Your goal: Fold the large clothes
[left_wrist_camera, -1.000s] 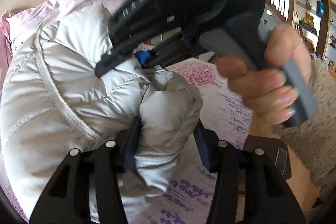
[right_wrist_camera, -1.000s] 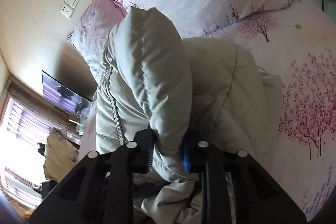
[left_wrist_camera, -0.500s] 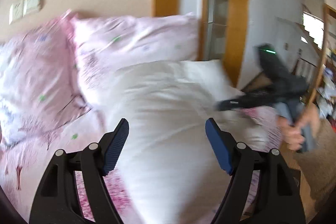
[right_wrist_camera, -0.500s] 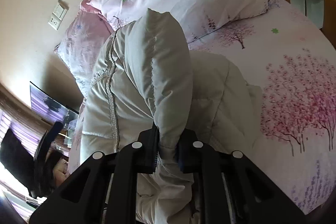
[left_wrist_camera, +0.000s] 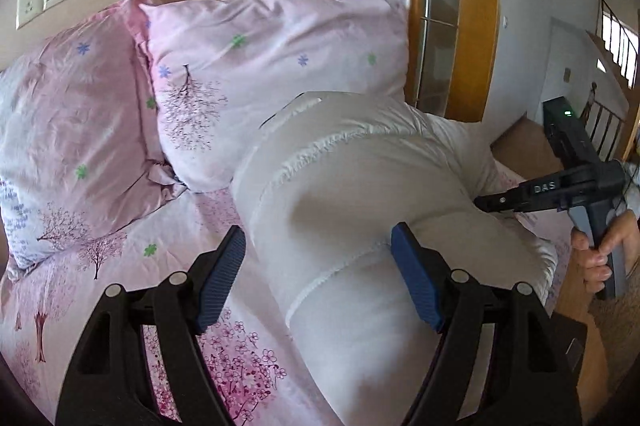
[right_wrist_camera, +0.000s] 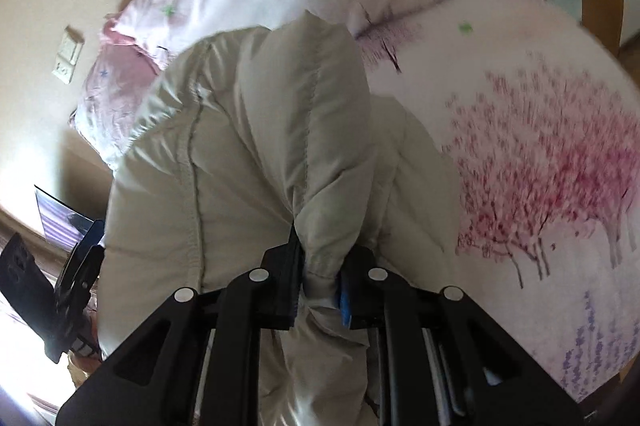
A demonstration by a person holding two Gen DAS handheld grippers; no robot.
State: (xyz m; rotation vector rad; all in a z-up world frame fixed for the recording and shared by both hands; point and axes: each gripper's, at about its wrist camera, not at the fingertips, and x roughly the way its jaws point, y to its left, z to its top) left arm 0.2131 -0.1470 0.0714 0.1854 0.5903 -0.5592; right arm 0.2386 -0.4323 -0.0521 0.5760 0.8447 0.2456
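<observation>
Left gripper (left_wrist_camera: 318, 276) let go of sleeve since earlier, pulled back, jaws wide, empty | right gripper (right_wrist_camera: 318, 284) narrow, pinching white puffer jacket (left_wrist_camera: 360, 210) fold | jacket bunched on pink floral bed (left_wrist_camera: 120, 266), pillows (left_wrist_camera: 260, 66) far

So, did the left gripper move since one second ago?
Yes. The left gripper let go of the white jacket and backed away from it; the pink pillows by the wall now fill its view.

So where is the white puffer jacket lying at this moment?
The white puffer jacket is bunched on the pink floral bedsheet, just in front of the pillows, with one fold clamped in the right gripper.
</observation>
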